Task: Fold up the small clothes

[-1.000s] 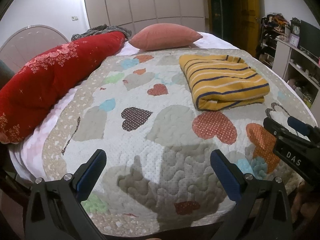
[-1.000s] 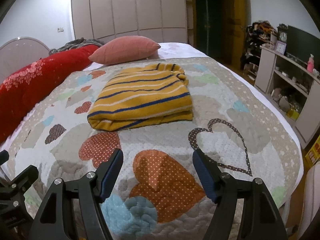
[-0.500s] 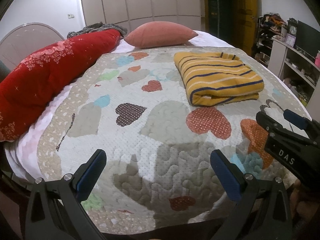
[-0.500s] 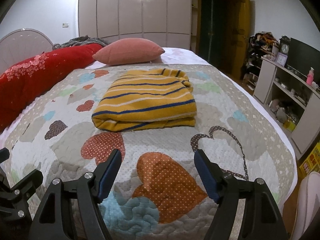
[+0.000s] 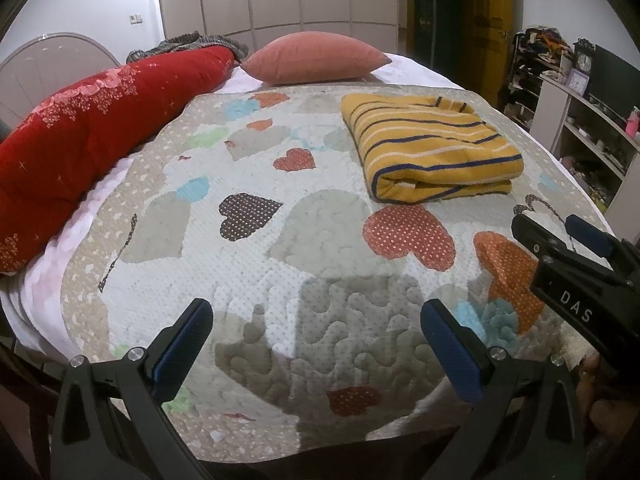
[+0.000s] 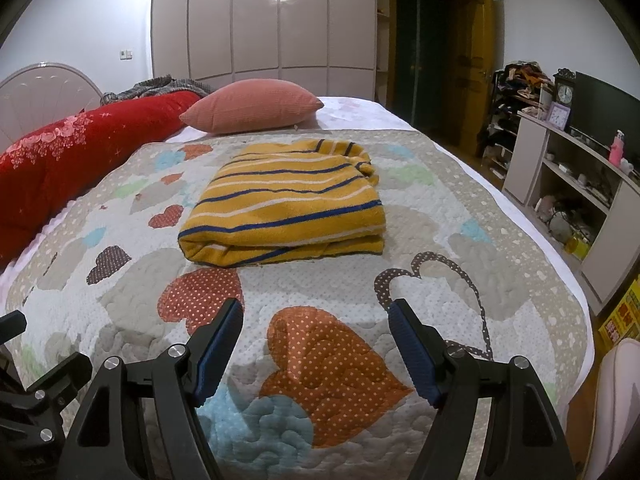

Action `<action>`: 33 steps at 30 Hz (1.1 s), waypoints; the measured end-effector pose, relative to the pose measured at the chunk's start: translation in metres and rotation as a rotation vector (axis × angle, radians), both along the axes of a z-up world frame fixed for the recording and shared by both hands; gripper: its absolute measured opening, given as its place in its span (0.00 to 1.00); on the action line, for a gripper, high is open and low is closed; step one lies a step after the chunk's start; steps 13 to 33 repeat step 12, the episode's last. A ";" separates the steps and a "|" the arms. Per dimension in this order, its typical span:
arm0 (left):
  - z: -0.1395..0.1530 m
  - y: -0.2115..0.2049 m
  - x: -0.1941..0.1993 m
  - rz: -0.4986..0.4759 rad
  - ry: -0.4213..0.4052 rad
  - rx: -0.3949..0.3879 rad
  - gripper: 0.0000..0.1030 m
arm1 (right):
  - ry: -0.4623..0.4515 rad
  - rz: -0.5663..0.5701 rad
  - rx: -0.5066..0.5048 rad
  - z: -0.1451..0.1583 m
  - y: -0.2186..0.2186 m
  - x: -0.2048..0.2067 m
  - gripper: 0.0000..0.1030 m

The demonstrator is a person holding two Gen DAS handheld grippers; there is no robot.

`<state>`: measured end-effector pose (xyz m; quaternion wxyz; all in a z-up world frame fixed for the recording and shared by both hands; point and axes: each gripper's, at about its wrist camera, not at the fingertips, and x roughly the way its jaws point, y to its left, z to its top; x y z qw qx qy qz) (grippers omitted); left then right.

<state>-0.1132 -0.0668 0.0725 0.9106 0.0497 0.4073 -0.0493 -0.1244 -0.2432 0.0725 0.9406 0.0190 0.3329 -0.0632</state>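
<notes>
Both views have tilted slightly upward since earlier; the left hand-held gripper [image 5: 316,344] and right hand-held gripper [image 6: 316,350] hang agape, empty, short of the folded yellow blue-striped knitted garment [image 6: 286,204] on the heart-patterned quilted bed cover [image 6: 440,240].

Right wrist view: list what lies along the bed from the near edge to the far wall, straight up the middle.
Right tool, open and empty → orange dotted heart on the quilt → folded yellow striped garment → pink pillow → wardrobe doors.
</notes>
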 end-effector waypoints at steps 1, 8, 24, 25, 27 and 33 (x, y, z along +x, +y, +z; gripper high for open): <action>0.000 0.000 0.000 0.000 0.003 -0.003 1.00 | 0.000 0.000 -0.001 0.000 0.000 0.000 0.77; -0.001 0.001 0.001 -0.002 0.010 -0.020 1.00 | 0.001 0.015 -0.011 0.001 0.003 0.001 0.78; -0.001 0.002 0.001 -0.003 0.010 -0.022 1.00 | 0.005 0.022 -0.015 0.001 0.006 0.001 0.79; -0.001 0.002 0.001 -0.003 0.010 -0.022 1.00 | 0.005 0.022 -0.015 0.001 0.006 0.001 0.79; -0.001 0.002 0.001 -0.003 0.010 -0.022 1.00 | 0.005 0.022 -0.015 0.001 0.006 0.001 0.79; -0.001 0.002 0.001 -0.003 0.010 -0.022 1.00 | 0.005 0.022 -0.015 0.001 0.006 0.001 0.79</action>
